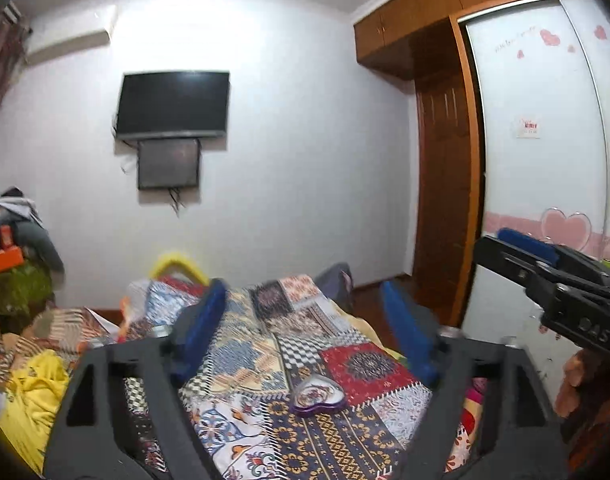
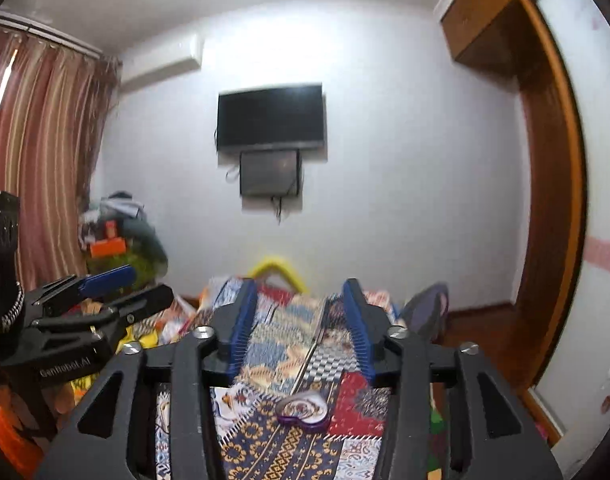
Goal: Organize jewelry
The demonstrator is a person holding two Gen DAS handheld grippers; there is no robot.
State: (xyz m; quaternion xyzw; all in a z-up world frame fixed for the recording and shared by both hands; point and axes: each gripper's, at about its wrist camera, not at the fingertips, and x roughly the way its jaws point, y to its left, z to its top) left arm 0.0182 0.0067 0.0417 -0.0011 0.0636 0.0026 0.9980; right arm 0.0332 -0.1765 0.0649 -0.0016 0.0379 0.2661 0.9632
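A purple heart-shaped jewelry box (image 1: 318, 395) with a clear lid lies shut on the patchwork bedspread (image 1: 265, 344). It also shows in the right wrist view (image 2: 303, 410). My left gripper (image 1: 305, 320) is open and empty, held above and behind the box; it also shows from the side in the right wrist view (image 2: 121, 292). My right gripper (image 2: 301, 320) is open and empty, also raised above the box. It shows at the right edge of the left wrist view (image 1: 537, 256). No loose jewelry is visible.
A yellow cloth (image 1: 37, 392) and clutter lie left of the bed. A TV (image 1: 173, 104) hangs on the far wall. A wooden wardrobe with a white sliding door (image 1: 541, 160) stands on the right. Striped curtains (image 2: 37, 152) hang at the left.
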